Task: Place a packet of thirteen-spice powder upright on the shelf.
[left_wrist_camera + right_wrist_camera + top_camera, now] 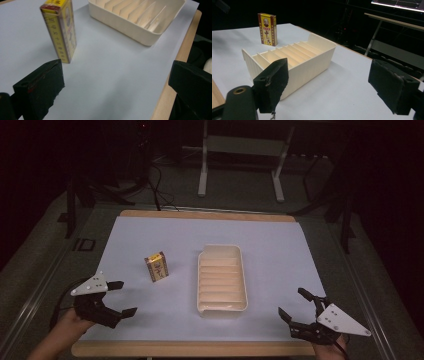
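I am working in what looks like a lab or recording studio, not a home. The pale wooden table (pixel 200 349) carries a plain white sheet (pixel 260 235) as a staged work surface, lit against dark surroundings. Behind it I see the white metal legs of a stand (pixel 203 170), black cables (pixel 159 190) trailing over grey carpeted floor (pixel 240 190), and a lit monitor edge (pixel 398 4) above a long bench (pixel 394 21).

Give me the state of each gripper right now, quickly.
Left gripper: open, holding nothing; the upright yellow cardboard box stands just ahead of it.
Right gripper: open, holding nothing, near the cream plastic slotted tray.
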